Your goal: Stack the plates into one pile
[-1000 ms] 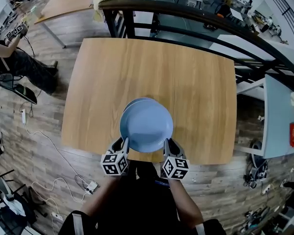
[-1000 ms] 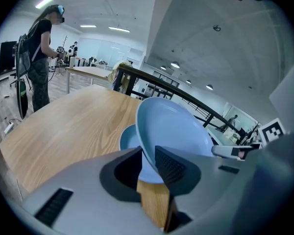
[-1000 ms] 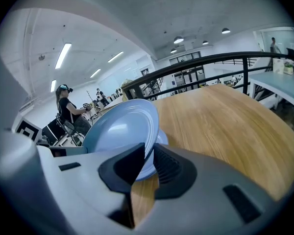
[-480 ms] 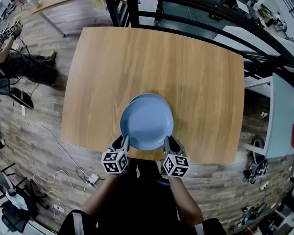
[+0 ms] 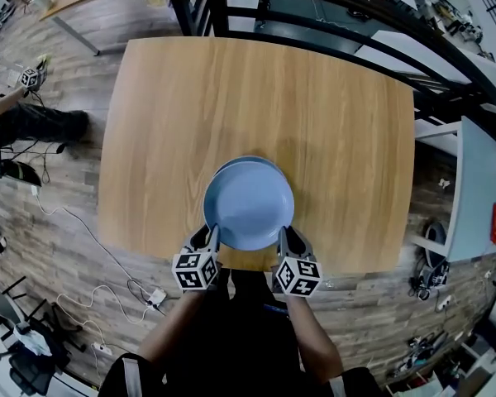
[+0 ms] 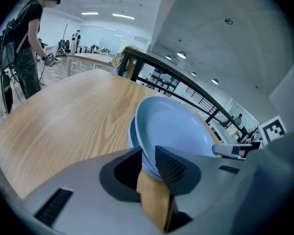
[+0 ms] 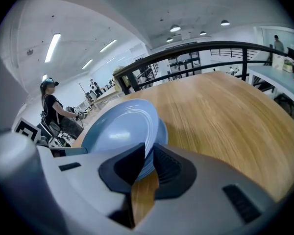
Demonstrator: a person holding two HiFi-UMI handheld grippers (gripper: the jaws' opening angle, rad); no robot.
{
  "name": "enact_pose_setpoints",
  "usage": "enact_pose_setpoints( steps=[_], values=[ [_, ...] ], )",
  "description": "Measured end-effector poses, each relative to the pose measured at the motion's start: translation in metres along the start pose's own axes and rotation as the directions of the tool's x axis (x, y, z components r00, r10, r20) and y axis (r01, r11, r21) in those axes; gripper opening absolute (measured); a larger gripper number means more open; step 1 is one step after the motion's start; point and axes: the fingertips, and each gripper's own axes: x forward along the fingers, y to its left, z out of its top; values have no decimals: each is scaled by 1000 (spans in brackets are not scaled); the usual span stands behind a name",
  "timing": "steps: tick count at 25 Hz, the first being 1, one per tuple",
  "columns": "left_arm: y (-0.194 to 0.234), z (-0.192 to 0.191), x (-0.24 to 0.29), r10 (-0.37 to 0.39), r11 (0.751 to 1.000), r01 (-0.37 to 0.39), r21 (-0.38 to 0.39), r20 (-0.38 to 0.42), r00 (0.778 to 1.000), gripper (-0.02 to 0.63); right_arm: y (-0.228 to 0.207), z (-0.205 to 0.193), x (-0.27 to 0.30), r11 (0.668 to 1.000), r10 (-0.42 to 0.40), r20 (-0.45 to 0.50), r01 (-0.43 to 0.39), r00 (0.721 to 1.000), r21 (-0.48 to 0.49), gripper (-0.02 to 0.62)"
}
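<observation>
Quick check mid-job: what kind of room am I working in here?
Probably an open lab or workshop: loose cables on the floor, cluttered workbenches, a black railing beside the wooden table.

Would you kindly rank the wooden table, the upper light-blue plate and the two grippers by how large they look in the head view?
1. the wooden table
2. the upper light-blue plate, clamped at its rim on both sides
3. the left gripper and the right gripper: they look alike in size, so unranked
</observation>
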Motion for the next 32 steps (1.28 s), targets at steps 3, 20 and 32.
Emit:
enact_pose_setpoints(
  steps=[3, 20, 32],
  values=[
    [-1, -1, 7, -1, 1000, 1, 1, -17, 1000, 97, -5, -2, 3, 1000, -8, -15, 8, 1000, 6, 69],
    [15, -7, 30, 12, 1000, -15, -27, -99, 995, 97, -11, -15, 30, 998, -26, -94, 31, 995, 52, 69],
    [15, -8, 36, 29, 999, -31, -13, -127, 992, 104, -17, -17, 41, 997, -45, -128, 52, 991, 52, 69]
  ],
)
